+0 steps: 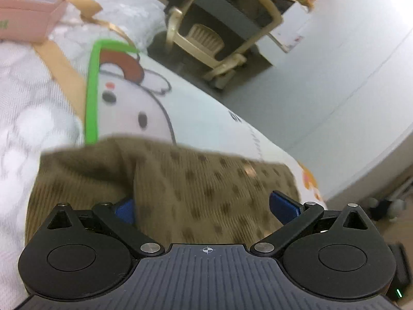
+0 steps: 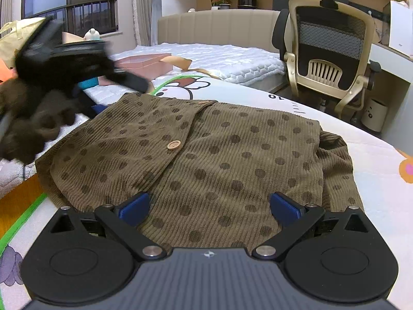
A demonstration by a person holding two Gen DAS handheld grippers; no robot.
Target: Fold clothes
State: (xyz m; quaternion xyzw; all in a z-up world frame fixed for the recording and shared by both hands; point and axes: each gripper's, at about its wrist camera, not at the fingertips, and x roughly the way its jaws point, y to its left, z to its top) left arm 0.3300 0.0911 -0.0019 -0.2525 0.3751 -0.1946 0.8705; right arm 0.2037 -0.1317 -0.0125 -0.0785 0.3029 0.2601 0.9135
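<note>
Garment flat on mat, button placket diagonal, upper-right to lower-left.

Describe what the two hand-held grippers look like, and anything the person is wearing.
Each hand-held gripper, left and right, has a ribbed dark grey body with a small white crosshair mark, two round black discs, black link arms with silver pivot pins, and blue finger pads. In the right wrist view the left one appears blurred at upper left, gripped in a fuzzy dark brown glove.
</note>
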